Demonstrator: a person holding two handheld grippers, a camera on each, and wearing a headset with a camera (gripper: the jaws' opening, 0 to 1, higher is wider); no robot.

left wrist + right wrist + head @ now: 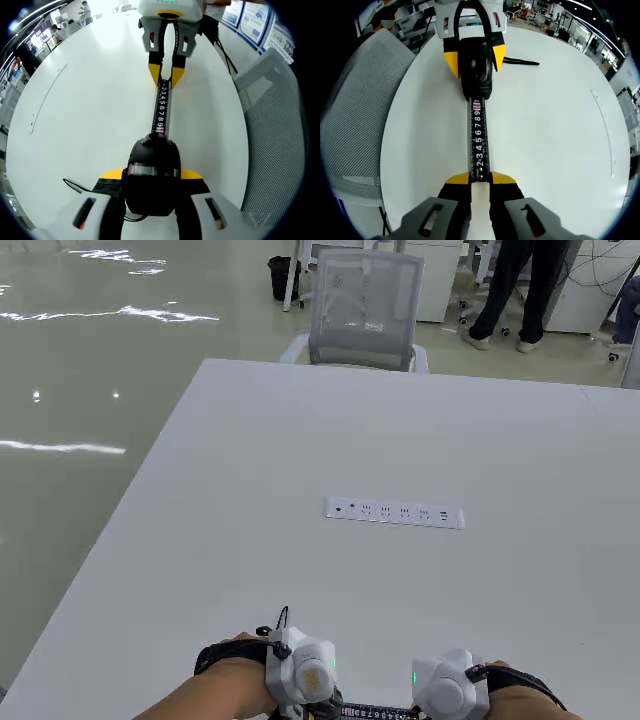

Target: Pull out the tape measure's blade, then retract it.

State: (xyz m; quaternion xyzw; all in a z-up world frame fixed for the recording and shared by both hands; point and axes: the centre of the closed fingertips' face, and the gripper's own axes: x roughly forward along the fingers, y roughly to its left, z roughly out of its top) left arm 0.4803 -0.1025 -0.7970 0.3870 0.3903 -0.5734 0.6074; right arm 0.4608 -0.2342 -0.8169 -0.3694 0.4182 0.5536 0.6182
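Closest in: left tongs [152,176] clamped on the flanks of a black tape measure [152,160], at the near edge of a white worktop [90,100]. Beside the case, a thin black strap [520,62] lying loose.

Straight out from the case mouth, a short length of blade [479,135], with the right tongs [480,179] pinched shut on its far end. Reads 2 through 9 along the blade, then red figures at the mouth. No brand name legible.

Judging by looks: a hard, compact case with some heft, safe to squeeze on its flat sides. Likely a thin, springy steel blade, stiff along its curve yet quick to kink or whip back under the spring. Best held at the end hook and fed home slowly.

Farther out, a white power strip [395,512] mid-worktop. Beyond the far edge, a grey mesh chair [365,310].
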